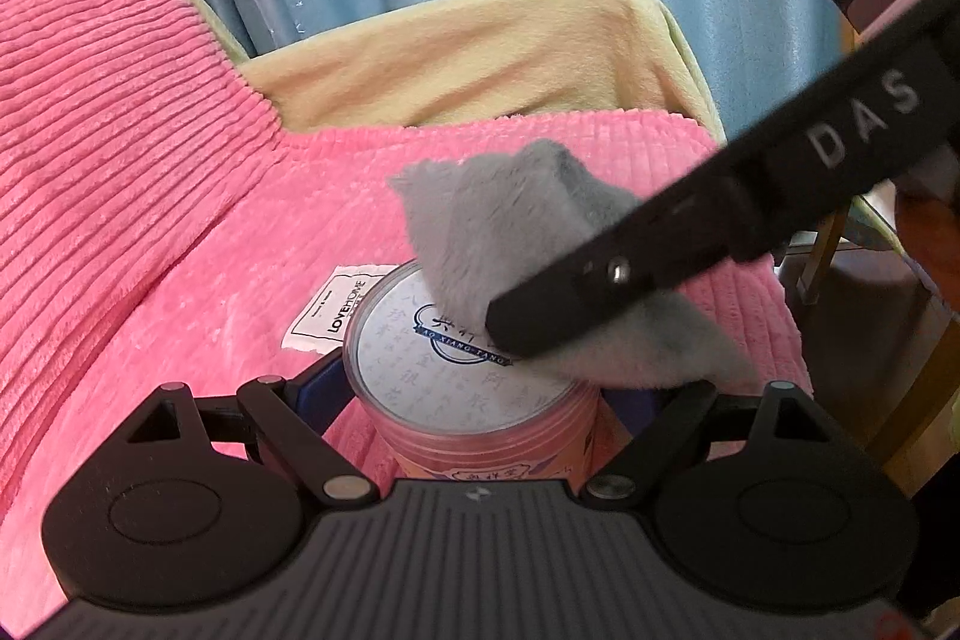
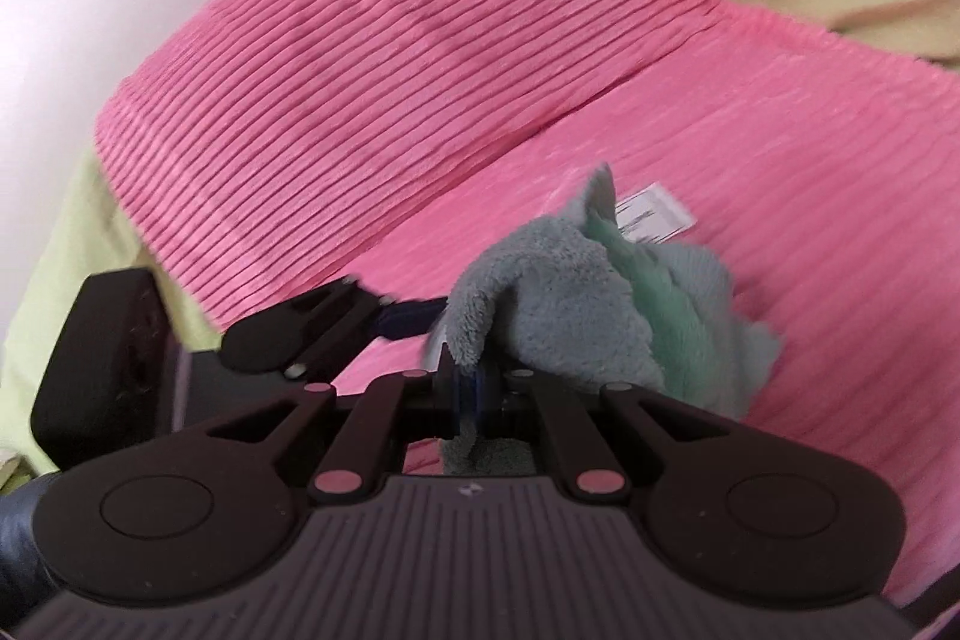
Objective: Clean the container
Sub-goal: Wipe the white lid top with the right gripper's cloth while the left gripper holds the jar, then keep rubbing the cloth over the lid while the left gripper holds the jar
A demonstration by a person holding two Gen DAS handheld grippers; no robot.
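We hold the round pink canister with the clear lid and printed white label point(image 1: 474, 376) between the 2 blue-padded fingers of our left gripper point(image 1: 480, 388), which are pressed in against its sides. It stands upright over the pink ribbed plush blanket point(image 1: 180, 220); whether its base rests on the blanket is hidden from us. Our right gripper point(image 2: 471, 388) has its fingers pressed together, pinching the fluffy grey microfibre cloth point(image 1: 510, 232), whose other face shows green in the right wrist view. In the left wrist view the cloth lies on the right part of the lid, under the black finger of the right gripper.

In our judgement, the main risk is the canister twisting or tipping in our hold if the cloth is pushed hard sideways, since only 2 narrow pads grip a smooth round wall. The lid could also lift if the cloth drags at its rim. The cloth is bunched, so a loose fold may skip over the lid without wiping it, and it could slide out of the pinch if it catches.

The canister sits right between the left fingers and just under the right fingers' tips. A white fabric tag reading LOVEHOME point(image 1: 327, 307) lies on the blanket just behind it.
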